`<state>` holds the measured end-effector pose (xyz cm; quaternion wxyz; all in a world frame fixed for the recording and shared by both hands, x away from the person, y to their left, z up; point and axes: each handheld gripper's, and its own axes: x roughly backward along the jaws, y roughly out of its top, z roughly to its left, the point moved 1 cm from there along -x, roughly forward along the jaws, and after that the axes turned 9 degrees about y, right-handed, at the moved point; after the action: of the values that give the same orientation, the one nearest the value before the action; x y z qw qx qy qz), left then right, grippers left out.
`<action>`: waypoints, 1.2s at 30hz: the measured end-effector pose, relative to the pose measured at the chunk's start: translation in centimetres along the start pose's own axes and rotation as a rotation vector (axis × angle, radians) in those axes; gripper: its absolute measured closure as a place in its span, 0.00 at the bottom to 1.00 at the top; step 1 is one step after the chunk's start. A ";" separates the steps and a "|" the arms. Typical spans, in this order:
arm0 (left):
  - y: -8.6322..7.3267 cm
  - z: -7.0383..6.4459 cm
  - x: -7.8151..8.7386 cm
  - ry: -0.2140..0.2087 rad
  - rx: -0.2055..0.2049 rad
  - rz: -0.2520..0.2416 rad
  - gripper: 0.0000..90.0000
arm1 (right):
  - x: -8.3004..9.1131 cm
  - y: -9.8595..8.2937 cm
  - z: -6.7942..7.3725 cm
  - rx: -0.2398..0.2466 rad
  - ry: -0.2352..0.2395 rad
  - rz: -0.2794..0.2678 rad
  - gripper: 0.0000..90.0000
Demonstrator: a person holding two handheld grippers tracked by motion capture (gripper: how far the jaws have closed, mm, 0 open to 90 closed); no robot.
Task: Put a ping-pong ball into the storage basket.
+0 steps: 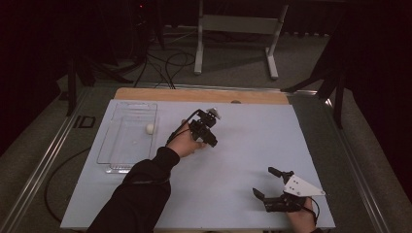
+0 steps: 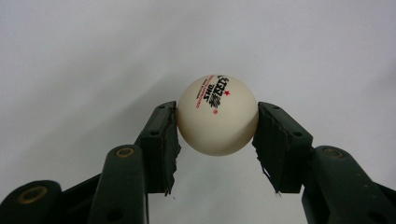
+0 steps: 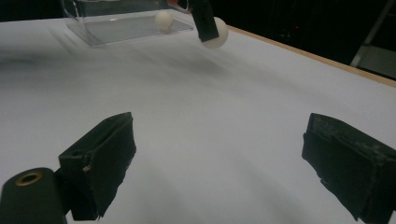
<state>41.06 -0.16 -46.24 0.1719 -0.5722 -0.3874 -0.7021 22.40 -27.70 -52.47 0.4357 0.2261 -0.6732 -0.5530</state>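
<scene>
1. Your left tool [image 2: 217,122] is pinching a white ball [image 2: 217,115], one pad against each side of it, above the pale desk [image 1: 243,141].
2. Your right tool [image 3: 219,168] is spread wide with nothing between its jaws, low over the near right part of the desk; in the high view it sits at [image 1: 270,185].
3. Count two tools, two white balls and one clear tray [image 1: 127,138]. The second ball [image 1: 149,128] lies inside the tray, near its right wall.
4. In the high view your left tool [image 1: 212,115] is held just right of the tray, mid-desk, but the gripped ball is little more than a pale speck there.
5. The left gripper view gives you the grip itself, close up: the ball sits squarely between the pads, clear of the surface behind it.
6. The right gripper view looks across the desk and shows the held ball [image 3: 215,32] raised above the surface beside the tray [image 3: 116,23], with the other ball [image 3: 163,20] resting inside it.
7. On the held ball you can see black lettering, smaller red print and a red star; the black mark looks like "DHS", though the rest is too small to read.
</scene>
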 end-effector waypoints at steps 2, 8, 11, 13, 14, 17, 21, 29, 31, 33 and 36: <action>-0.3 -0.1 0.2 0.000 -0.007 0.002 0.57 | 0.0 0.0 0.0 0.002 -0.001 0.000 0.10; -0.9 -0.4 0.7 -0.014 -0.036 0.006 0.57 | 0.0 0.0 0.0 -0.001 0.000 0.003 0.10; -1.2 -0.6 1.0 -0.019 -0.048 0.004 0.57 | 0.0 0.0 0.0 0.000 0.000 0.003 0.10; -1.4 -0.7 1.2 -0.025 -0.061 0.004 0.57 | 0.0 0.0 0.0 0.001 -0.001 0.003 0.10; -1.5 -0.8 1.2 -0.026 -0.067 0.004 0.57 | 0.0 0.0 0.0 0.000 0.000 0.003 0.10; -1.9 -1.1 1.5 -0.031 -0.089 0.007 0.57 | 0.0 0.0 0.0 -0.002 0.000 0.003 0.10; -2.3 -1.6 1.8 -0.038 -0.117 0.007 0.57 | 0.0 0.0 0.0 -0.002 -0.001 0.003 0.10; -3.4 -2.1 2.6 -0.068 -0.185 0.013 0.57 | 0.0 0.0 0.0 -0.001 -0.001 0.003 0.10; -3.7 -2.1 2.7 -0.073 -0.201 0.018 0.57 | 0.0 0.0 0.0 0.001 -0.002 0.003 0.10; -3.9 -2.2 2.8 -0.079 -0.212 0.019 0.57 | 0.0 0.0 0.0 0.001 -0.003 0.002 0.10; -4.3 -2.3 3.0 -0.080 -0.230 0.022 0.57 | 0.0 0.1 0.0 0.002 -0.005 0.001 0.10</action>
<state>35.75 1.53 -45.00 0.0969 -0.6200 -0.3045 -0.7166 22.36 -27.69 -52.40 0.4342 0.2250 -0.6748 -0.5528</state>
